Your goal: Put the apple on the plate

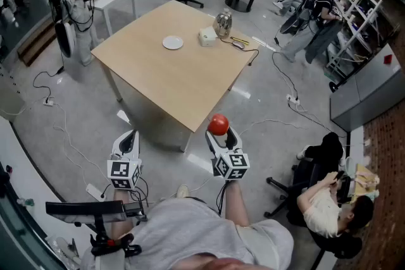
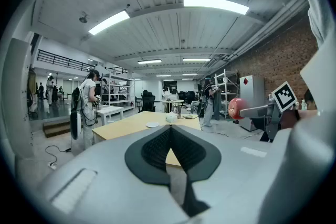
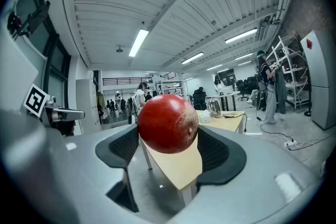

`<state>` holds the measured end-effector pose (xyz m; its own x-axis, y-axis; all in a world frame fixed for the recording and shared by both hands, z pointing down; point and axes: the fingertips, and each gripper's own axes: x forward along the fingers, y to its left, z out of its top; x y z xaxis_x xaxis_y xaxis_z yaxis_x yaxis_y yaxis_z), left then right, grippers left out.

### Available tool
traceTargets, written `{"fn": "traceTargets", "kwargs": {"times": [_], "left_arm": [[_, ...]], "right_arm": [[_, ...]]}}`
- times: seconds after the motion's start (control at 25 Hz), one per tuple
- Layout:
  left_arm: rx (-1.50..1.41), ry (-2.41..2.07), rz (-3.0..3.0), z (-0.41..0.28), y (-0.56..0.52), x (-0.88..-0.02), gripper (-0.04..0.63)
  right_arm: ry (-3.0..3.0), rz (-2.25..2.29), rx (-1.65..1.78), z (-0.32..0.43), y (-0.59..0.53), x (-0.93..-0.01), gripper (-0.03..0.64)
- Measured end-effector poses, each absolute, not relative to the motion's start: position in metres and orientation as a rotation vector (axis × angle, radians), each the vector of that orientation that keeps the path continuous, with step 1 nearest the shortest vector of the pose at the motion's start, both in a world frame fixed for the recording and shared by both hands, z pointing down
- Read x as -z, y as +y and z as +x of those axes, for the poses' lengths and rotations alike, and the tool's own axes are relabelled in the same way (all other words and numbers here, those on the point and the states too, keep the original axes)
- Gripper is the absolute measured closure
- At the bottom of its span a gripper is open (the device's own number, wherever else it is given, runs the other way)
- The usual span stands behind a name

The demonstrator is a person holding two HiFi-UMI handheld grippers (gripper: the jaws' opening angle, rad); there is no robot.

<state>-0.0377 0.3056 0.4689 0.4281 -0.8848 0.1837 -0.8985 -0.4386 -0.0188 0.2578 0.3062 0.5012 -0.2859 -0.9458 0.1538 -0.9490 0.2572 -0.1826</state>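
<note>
My left claw (image 1: 129, 135) hangs down here by my body, pinched closed on nothing, pads meeting. My right claw (image 1: 220, 132) is clenched on the apple (image 1: 218, 124), one pad on each side of the red fruit, held up in the air right at the near corner of the counter (image 1: 183, 76). Ahead, the pale wood top runs bare for a long stretch. Well across it sits the plate (image 1: 172, 42), small and white. Just beyond that, a white box (image 1: 207, 36) and beside it a shiny metal kettle (image 1: 222, 24).
</note>
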Motion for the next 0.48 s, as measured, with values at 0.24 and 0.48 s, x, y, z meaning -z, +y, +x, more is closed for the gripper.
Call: {"fn": "traceTargets", "kwargs": {"times": [0.24, 0.48], "left_arm": [[-0.246, -1.617, 2.599, -0.033, 0.300, -0.461, 0.575], [-0.242, -1.635, 2.587, -0.036, 0.297, -0.455, 0.575]], "right_arm": [[-2.500, 1.861, -0.373, 0.255, 0.300, -0.498, 0.262], [-2.552, 1.832, -0.334, 0.247, 0.292, -0.486, 0.259]]}}
